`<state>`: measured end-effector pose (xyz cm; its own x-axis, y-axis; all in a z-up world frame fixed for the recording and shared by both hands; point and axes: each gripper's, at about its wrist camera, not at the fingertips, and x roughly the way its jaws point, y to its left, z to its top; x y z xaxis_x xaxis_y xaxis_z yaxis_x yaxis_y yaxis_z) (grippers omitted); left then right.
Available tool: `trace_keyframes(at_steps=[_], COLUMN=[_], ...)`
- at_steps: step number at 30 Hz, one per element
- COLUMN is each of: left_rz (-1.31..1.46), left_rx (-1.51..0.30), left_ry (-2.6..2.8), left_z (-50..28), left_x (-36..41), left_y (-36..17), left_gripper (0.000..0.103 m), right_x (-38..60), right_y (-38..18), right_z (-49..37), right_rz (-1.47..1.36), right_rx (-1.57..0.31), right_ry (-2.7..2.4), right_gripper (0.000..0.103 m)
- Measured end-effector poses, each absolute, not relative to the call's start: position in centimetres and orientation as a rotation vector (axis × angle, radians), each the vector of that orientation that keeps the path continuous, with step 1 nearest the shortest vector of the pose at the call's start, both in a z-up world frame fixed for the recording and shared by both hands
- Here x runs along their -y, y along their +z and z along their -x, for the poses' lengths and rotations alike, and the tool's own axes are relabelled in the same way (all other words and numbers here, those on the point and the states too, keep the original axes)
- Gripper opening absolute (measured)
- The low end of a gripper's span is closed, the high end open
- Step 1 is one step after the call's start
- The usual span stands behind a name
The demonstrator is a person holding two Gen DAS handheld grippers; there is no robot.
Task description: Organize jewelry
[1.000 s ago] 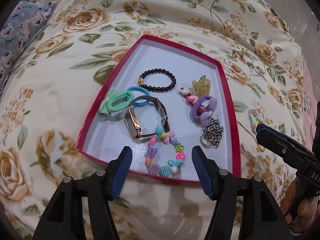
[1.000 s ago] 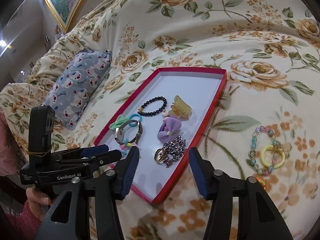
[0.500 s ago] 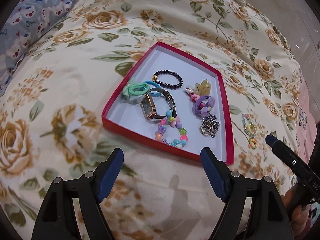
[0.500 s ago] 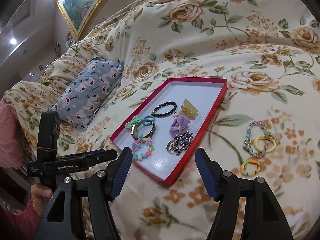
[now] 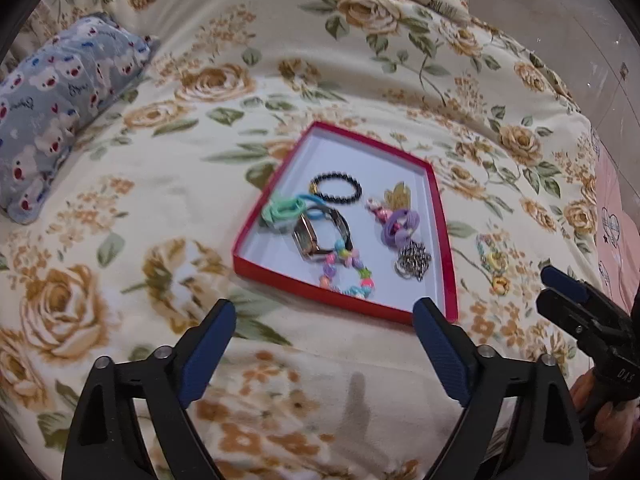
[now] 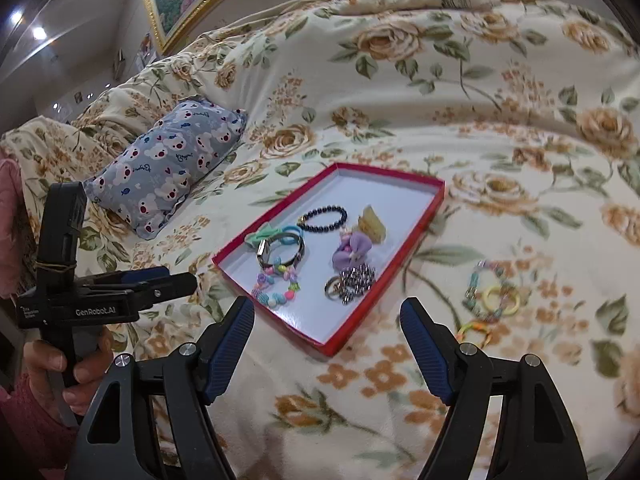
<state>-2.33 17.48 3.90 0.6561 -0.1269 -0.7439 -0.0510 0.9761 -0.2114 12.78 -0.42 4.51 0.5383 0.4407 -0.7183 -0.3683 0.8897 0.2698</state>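
two grippers hang above the floral bedspread (image 5: 168,184), both with jaws spread wide and nothing between them. the left gripper (image 5: 324,344) sits back from the near edge of the red tray (image 5: 340,300), so the tray lies ahead of its fingertips, apart from them. the right gripper (image 6: 326,344) has the tray's near corner just ahead, between its two fingers in view but not touching. inside the tray lie a black bead bracelet (image 5: 335,187), a watch (image 5: 320,232), a pastel bead bracelet (image 5: 346,270), a green hair tie (image 5: 282,210), a purple scrunchie (image 5: 398,226) and a metal chain (image 5: 414,260). outside the tray, to its right on the bedspread, lie a beaded bracelet with a yellow ring (image 6: 494,290) and a small orange ring (image 6: 476,328), ahead of the right gripper's right finger. a blue bear-print pillow (image 6: 168,168) lies well to the left.
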Motion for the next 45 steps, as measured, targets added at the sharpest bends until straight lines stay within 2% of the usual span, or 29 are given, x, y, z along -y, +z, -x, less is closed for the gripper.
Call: trace_keyframes(at_steps=[3,5,8,23,41,45], left_rz=[0.221,0.222,0.197,0.110,0.016,0.001], left_rx=[-0.821,-0.798,-0.773,-0.765,-0.720,-0.701], left_ry=[-0.034,-0.027,-0.003,0.095,0.141,0.155], left_z=[3.4,4.3,5.2,6.1,5.7,6.0], left_x=[-17.6,-17.5,-17.2,-14.6,-13.2,-12.8], left_y=[5.4,6.4,7.0,2.7,5.9,6.0], left_gripper=[0.097,0.102,0.102,0.102,0.102,0.102], right_x=[0.2,0.0,-0.2,-0.3,-1.4,-1.8], right_y=[6.8,8.2,9.2,2.2,6.5,5.9], right_z=[-12.8,-12.7,-12.2,-11.3,-12.3,-12.6], right_rz=[-0.055,-0.045,-0.050,-0.098,-0.050,-0.059], right_rx=[-0.854,-0.825,-0.783,-0.867,-0.801,-0.806], right_ry=[0.490,0.488,0.474,0.389,0.427,0.424], right_gripper=[0.081,0.094,0.100,0.100,0.101,0.101])
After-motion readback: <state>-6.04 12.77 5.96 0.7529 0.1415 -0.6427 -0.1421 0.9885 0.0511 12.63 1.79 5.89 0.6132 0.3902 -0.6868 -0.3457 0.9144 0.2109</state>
